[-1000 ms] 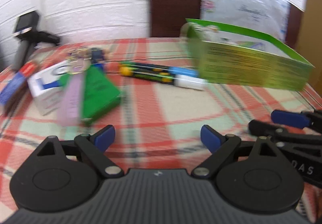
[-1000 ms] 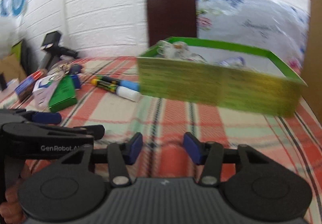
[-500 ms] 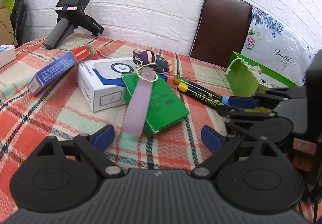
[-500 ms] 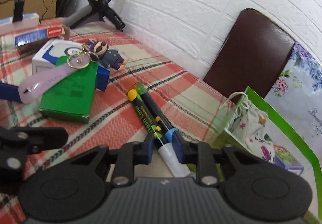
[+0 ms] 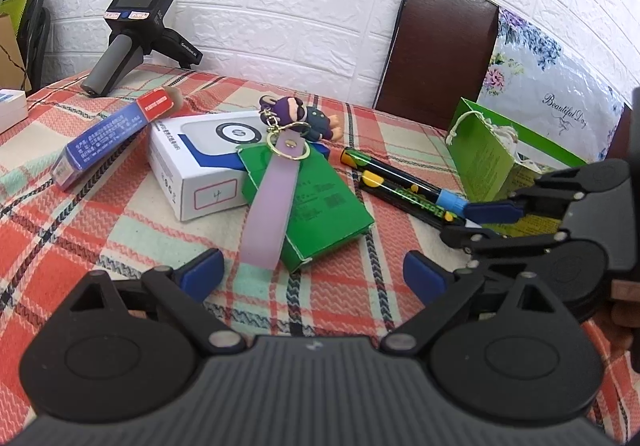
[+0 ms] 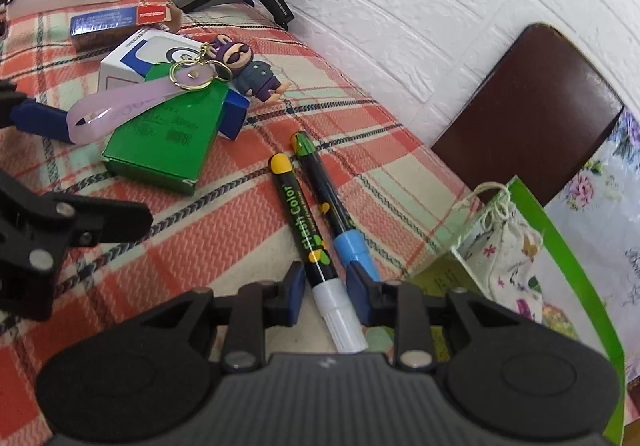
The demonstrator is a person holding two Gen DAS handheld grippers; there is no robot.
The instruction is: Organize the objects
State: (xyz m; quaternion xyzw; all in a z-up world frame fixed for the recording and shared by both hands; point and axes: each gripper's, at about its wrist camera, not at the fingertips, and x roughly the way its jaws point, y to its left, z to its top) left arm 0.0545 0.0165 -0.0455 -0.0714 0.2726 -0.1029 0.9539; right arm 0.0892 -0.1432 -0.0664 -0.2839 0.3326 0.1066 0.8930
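Two markers [image 6: 316, 230]: right tool [image 6: 326, 286] straddles one loosely; left tool [image 5: 312, 272] gapes empty.

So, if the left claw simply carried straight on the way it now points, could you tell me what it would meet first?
Most likely the lilac keychain strap, which lies over the green box straight ahead between the open left claw tips; depth is hard to judge.

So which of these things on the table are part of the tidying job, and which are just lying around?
Part of the job:
- two markers, between the right gripper jaws
- green tray
- green box
- keychain figure
- white box
- blue carton

Lying about:
- spare handheld gripper
- chair
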